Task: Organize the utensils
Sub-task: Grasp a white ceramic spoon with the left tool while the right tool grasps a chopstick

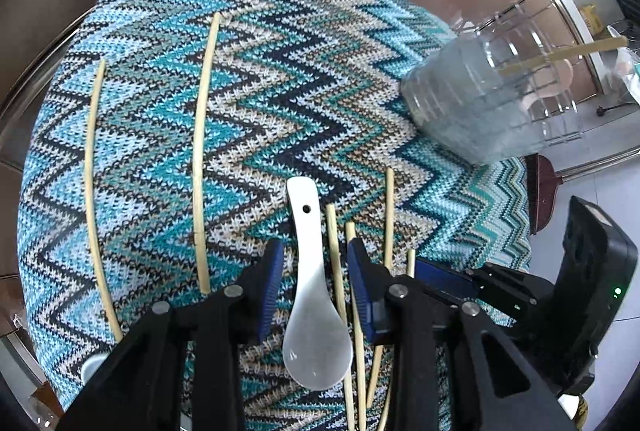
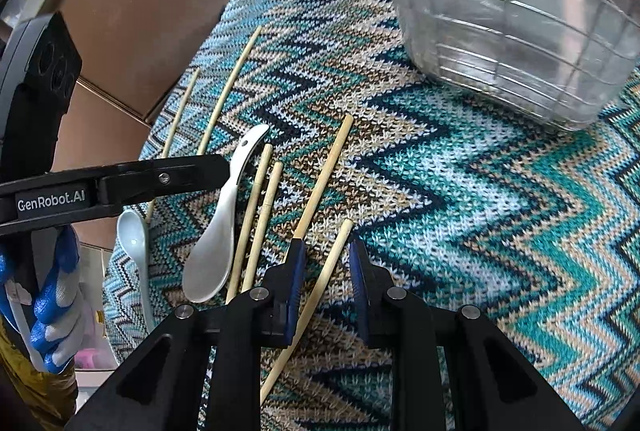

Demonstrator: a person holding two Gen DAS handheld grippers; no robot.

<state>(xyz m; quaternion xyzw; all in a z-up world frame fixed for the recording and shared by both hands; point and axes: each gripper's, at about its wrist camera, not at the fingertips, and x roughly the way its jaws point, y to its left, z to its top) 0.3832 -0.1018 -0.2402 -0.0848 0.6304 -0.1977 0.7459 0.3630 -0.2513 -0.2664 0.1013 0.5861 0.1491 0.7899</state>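
Note:
A white ceramic spoon point(image 1: 314, 295) lies on the zigzag knit cloth point(image 1: 280, 91). My left gripper point(image 1: 316, 263) is open, its blue pads on either side of the spoon's handle. Several bamboo chopsticks lie on the cloth: two long ones point(image 1: 202, 151) to the left, several point(image 1: 336, 271) beside the spoon. In the right wrist view my right gripper point(image 2: 326, 263) is open around one chopstick point(image 2: 320, 295). The white spoon point(image 2: 216, 243) lies to its left. A clear glass jar point(image 1: 492, 91) holding a chopstick stands at the back right, also in the right wrist view point(image 2: 508, 11).
A second pale spoon point(image 2: 134, 243) lies near the cloth's left edge. The left gripper's arm point(image 2: 112, 187) and a blue-gloved hand point(image 2: 52, 291) reach in from the left. The cloth-covered table drops off to a tiled floor on the right point(image 1: 592, 191).

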